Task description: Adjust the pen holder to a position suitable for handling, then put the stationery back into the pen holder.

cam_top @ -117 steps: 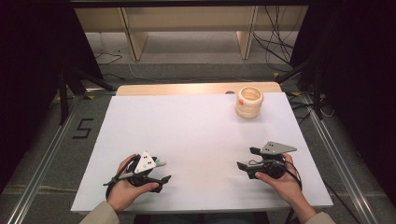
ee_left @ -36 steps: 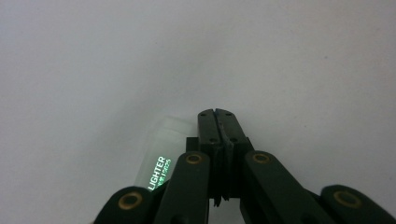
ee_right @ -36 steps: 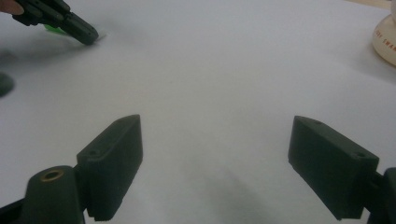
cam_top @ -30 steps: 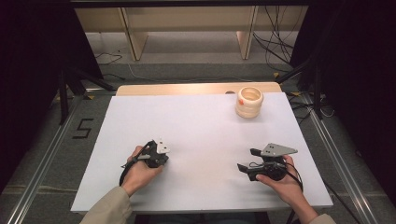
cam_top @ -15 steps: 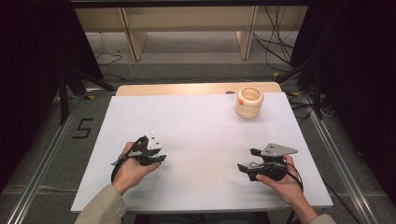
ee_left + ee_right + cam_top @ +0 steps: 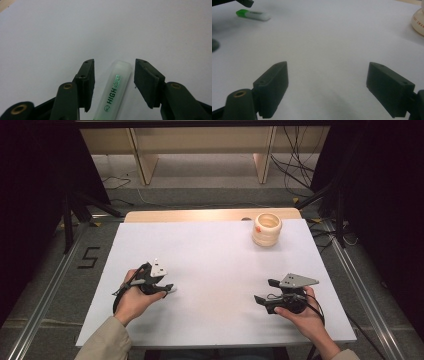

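Note:
A highlighter point(image 6: 115, 90) with a pale translucent body and a green end lies on the white table, lengthwise between the jaws of my left gripper point(image 6: 115, 62). The jaws stand apart on either side and do not touch it. From above, the left gripper point(image 6: 162, 287) points right at the table's front left, with the highlighter's pale tip point(image 6: 171, 290) showing past it. The right gripper view shows the highlighter point(image 6: 253, 14) flat on the table, far off. My right gripper point(image 6: 265, 291) rests at the front right, open with nothing in it point(image 6: 328, 66).
A light wooden cup point(image 6: 266, 228) stands at the back right of the table point(image 6: 210, 250); its side shows in the right gripper view point(image 6: 419, 20). A bare wooden strip point(image 6: 200, 215) runs along the far edge. Cables and shelf legs lie on the floor beyond.
My left hand has shifted forward and slightly left and turned; the highlighter's pale tip now shows at its jaws. The right hand and gripper have not moved.

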